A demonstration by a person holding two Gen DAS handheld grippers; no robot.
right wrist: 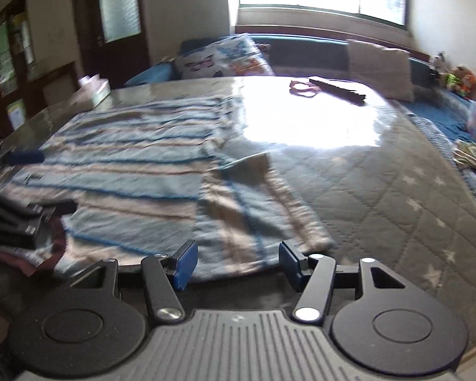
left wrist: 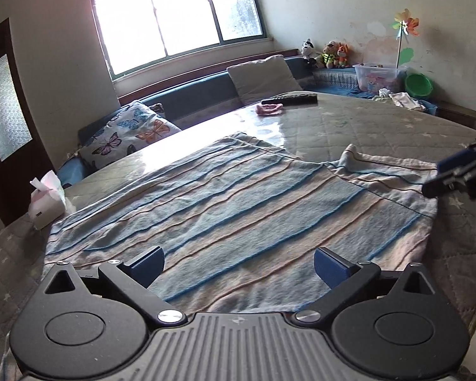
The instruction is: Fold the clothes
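Currently 1 striped garment (left wrist: 225, 203) lies spread on the table (left wrist: 380, 127), 1 flap turned over. Left gripper (left wrist: 238, 266) and right gripper (right wrist: 234, 262): 2 claws wide, empty. Advice: pinch matching edges, keep stripes aligned.

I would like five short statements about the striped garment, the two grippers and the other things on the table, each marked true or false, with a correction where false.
1. The striped garment lies spread on the table. True.
2. The left gripper is clamped on the cloth. False: its jaws stand wide apart and hold nothing.
3. The right gripper is open. True.
4. A remote control lies at the far side of the table. True.
5. The tissue box sits on top of the garment. False: it stands on the table beside the garment's edge.
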